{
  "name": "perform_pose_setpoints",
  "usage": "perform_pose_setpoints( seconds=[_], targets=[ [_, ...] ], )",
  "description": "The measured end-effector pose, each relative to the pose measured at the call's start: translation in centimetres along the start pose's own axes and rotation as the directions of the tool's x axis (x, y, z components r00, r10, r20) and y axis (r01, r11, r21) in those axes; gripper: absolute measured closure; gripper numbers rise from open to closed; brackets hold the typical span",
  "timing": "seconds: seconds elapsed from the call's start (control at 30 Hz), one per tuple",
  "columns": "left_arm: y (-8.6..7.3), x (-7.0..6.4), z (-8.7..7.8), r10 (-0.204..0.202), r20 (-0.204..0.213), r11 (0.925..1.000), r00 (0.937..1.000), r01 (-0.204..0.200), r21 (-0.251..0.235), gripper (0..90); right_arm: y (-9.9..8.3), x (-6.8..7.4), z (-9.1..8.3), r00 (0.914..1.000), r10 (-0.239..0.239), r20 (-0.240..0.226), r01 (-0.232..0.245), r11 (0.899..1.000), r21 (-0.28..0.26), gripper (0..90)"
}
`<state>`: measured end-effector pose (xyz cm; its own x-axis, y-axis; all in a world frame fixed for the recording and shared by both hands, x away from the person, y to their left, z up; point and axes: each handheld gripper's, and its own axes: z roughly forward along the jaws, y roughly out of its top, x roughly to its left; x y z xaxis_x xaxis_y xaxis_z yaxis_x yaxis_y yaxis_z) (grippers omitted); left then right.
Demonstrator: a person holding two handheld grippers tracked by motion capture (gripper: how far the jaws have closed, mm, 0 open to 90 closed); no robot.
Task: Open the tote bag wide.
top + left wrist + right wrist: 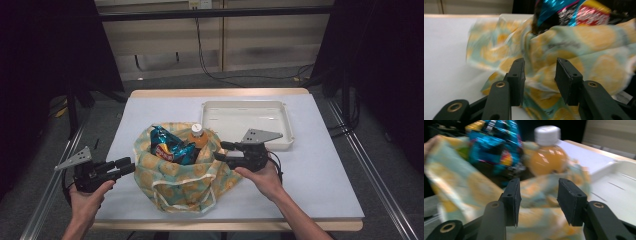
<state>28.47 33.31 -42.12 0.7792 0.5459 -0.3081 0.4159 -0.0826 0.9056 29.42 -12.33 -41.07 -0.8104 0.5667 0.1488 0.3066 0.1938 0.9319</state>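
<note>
You held both jaw pairs apart, left gripper (126,165) and right gripper (223,151) flanking the yellow-patterned cloth bag (185,175); a one-sided tug risked toppling its orange-juice bottle (198,137).

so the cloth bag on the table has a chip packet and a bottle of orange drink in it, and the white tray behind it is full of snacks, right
Not quite. The white tray is empty, as the high view shows. The rest holds: the cloth bag on the table has a chip packet and a bottle of orange drink in it.
</note>
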Motion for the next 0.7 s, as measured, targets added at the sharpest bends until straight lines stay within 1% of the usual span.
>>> perform_pose_setpoints(
  seconds=[0.03,0.07,0.1,0.13,0.17,0.2,0.23,0.27,0.3,0.33,0.37,0.4,0.43,0.47,0.5,0.53,0.57,0.6,0.63,0.67,0.7],
  targets=[
    [0.0,0.0,0.0,0.000,0.000,1.0000,1.0000,0.000,0.000,57.1,0.0,0.0,0.0,1.0000,0.000,0.000,0.000,1.000,0.000,53.6],
    [0.2,-0.3,-0.1,0.008,0.006,0.9999,0.9999,-0.008,-0.006,57.1,0.2,0.4,0.1,0.9998,-0.003,-0.020,0.003,1.000,-0.007,53.6],
    [0.5,-1.0,0.1,0.021,0.036,0.9997,0.9991,-0.020,-0.017,54.0,0.6,1.1,0.6,0.9982,-0.024,-0.055,0.024,1.000,-0.003,53.7],
    [0.5,-1.0,0.1,0.021,0.036,0.9997,0.9991,-0.020,-0.017,51.7,0.6,1.1,0.6,0.9982,-0.024,-0.055,0.024,1.000,-0.003,53.7],
    [0.6,-1.9,0.6,0.034,0.046,0.9994,0.9984,-0.034,-0.012,51.7,0.7,1.5,0.9,0.9964,-0.032,-0.079,0.032,0.999,0.003,53.6],
    [0.6,-2.2,0.9,0.039,0.056,0.9992,0.9977,-0.038,-0.006,47.3,0.6,2.2,1.7,0.9922,-0.055,-0.112,0.057,0.998,0.021,51.9],
    [0.6,-2.2,0.9,0.039,0.056,0.9992,0.9977,-0.038,-0.006,45.1,0.6,2.2,1.7,0.9922,-0.055,-0.112,0.057,0.998,0.021,51.9],
    [0.4,-2.4,1.2,0.041,0.061,0.9992,0.9973,-0.041,0.001,43.9,0.4,2.7,2.3,0.9880,-0.063,-0.141,0.070,0.997,0.042,49.4],
    [0.2,-2.5,1.5,0.044,0.061,0.9990,0.9972,-0.044,0.004,43.1,0.4,2.9,2.5,0.9860,-0.063,-0.154,0.070,0.997,0.044,48.2],
    [0.1,-2.4,1.6,0.042,0.065,0.9991,0.9970,-0.043,0.005,43.1,0.4,2.9,2.5,0.9860,-0.063,-0.154,0.070,0.997,0.044,48.2],
    [-0.2,-2.2,1.8,0.036,0.065,0.9992,0.9972,-0.037,0.013,42.4,0.3,3.0,2.7,0.9838,-0.064,-0.167,0.073,0.996,0.045,46.4],
    [-0.3,-2.1,1.9,0.035,0.053,0.9993,0.9980,-0.035,0.014,43.1,0.3,3.1,2.9,0.9818,-0.065,-0.178,0.076,0.996,0.051,44.4],
    [-0.6,-1.8,1.9,0.031,0.069,0.9995,0.9972,-0.031,-0.001,55.2,0.2,3.3,3.2,0.9797,-0.063,-0.190,0.075,0.996,0.053,39.8],
    [-0.6,-1.8,1.9,0.031,0.069,0.9995,0.9972,-0.031,-0.001,63.7,0.2,3.3,3.2,0.9797,-0.063,-0.190,0.075,0.996,0.053,39.8],
    [-0.7,-1.9,2.0,0.047,0.079,0.9989,0.9957,-0.048,0.002,70.8,0.2,3.5,3.4,0.9796,-0.066,-0.190,0.078,0.995,0.058,38.4],
    [-0.8,-2.2,2.0,0.070,0.083,0.9974,0.9941,-0.071,0.012,77.2,0.1,3.6,3.5,0.9780,-0.061,-0.200,0.073,0.996,0.057,38.4],
    [-0.8,-2.2,2.0,0.070,0.083,0.9974,0.9941,-0.071,0.012,82.3,0.0,3.7,3.6,0.9750,-0.060,-0.214,0.074,0.995,0.060,38.4],
    [-1.0,-2.4,1.9,0.084,0.083,0.9962,0.9930,-0.086,0.019,86.6,-0.1,3.8,3.7,0.9729,-0.066,-0.222,0.083,0.994,0.068,38.9],
    [-1.1,-2.5,1.8,0.086,0.073,0.9960,0.9937,-0.087,0.018,88.2,-0.1,3.9,3.9,0.9734,-0.073,-0.217,0.091,0.993,0.074,40.6],
    [-1.1,-2.5,1.8,0.086,0.073,0.9960,0.9937,-0.087,0.018,88.8,-0.2,4.0,4.0,0.9726,-0.068,-0.222,0.087,0.993,0.077,42.8],
    [-1.1,-2.6,1.6,0.085,0.069,0.9960,0.9939,-0.087,0.020,88.8,-0.2,4.0,4.0,0.9726,-0.068,-0.222,0.087,0.993,0.077,42.8]
  ],
)
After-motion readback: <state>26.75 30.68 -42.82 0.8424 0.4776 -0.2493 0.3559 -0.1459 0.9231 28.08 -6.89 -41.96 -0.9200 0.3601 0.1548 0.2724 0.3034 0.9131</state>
